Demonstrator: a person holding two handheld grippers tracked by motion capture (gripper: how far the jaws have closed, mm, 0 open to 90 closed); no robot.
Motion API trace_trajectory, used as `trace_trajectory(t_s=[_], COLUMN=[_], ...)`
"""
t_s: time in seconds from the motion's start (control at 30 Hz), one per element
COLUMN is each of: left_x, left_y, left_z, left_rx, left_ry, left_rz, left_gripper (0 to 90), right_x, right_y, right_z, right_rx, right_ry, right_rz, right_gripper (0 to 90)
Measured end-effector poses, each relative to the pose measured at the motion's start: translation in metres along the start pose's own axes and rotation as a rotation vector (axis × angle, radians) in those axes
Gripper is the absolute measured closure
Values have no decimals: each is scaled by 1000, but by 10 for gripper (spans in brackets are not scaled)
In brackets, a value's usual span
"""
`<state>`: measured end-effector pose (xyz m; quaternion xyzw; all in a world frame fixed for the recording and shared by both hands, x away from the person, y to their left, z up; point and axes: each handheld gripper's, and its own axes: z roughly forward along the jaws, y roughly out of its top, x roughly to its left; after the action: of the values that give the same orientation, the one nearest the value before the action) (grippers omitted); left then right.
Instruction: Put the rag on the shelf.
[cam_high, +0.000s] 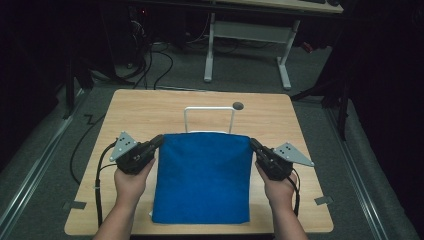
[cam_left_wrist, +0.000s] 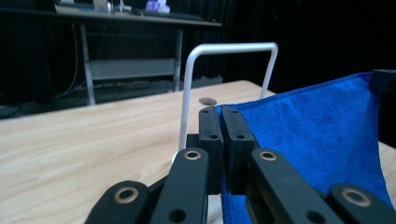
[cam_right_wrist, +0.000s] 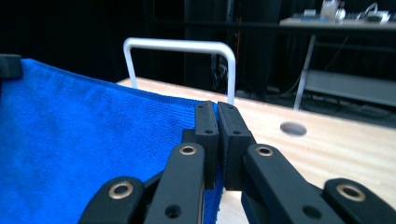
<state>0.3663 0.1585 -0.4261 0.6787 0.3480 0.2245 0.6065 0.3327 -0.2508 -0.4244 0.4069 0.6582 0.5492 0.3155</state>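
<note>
A: Where is the blue cloth (cam_high: 202, 177)?

B: Held up over the middle of the wooden bench (cam_high: 145, 112), stretched flat between the two grippers, its lower edge down near the bench's front edge. From the high view the cloth's top edge sits just in front of a white wire rack (cam_high: 209, 118).

A: And the jaws?

B: The left gripper (cam_high: 159, 140) has its jaws pressed together on the cloth's upper left corner. The right gripper (cam_high: 253, 143) is clamped the same way on the upper right corner. In each gripper view the jaws meet with blue fabric pinched between them.

A: Any writing, a label, a brand?

B: None that I can read, on the cloth, the grippers or the bench.

A: What else is around?

B: A small round hole (cam_high: 238, 105) in the bench top just right of the rack. Beyond the bench, on grey carpet, stands a desk on white legs (cam_high: 248, 46), with cables on the floor to its left.
</note>
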Motion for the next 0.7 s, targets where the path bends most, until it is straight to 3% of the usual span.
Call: trace_trajectory(t_s=[0.17, 0.47, 0.6, 0.7], left_x=[-8, -18, -22, -26], left_y=[14, 29, 33, 37], left_z=[-12, -26, -31, -33], left_rx=[-72, -143, -160, -181], left_ry=[-4, -10, -14, -3], left_rz=[15, 52, 66, 96], left_gripper=[882, 882, 882, 882], right_x=[5, 13, 13, 12], right_y=[16, 35, 40, 42], right_z=[-14, -31, -38, -41], right_rx=[-67, -154, -179, -189], right_ry=[7, 14, 20, 16], right_rz=[-23, -52, -43, -50], right_gripper=[882, 882, 883, 883])
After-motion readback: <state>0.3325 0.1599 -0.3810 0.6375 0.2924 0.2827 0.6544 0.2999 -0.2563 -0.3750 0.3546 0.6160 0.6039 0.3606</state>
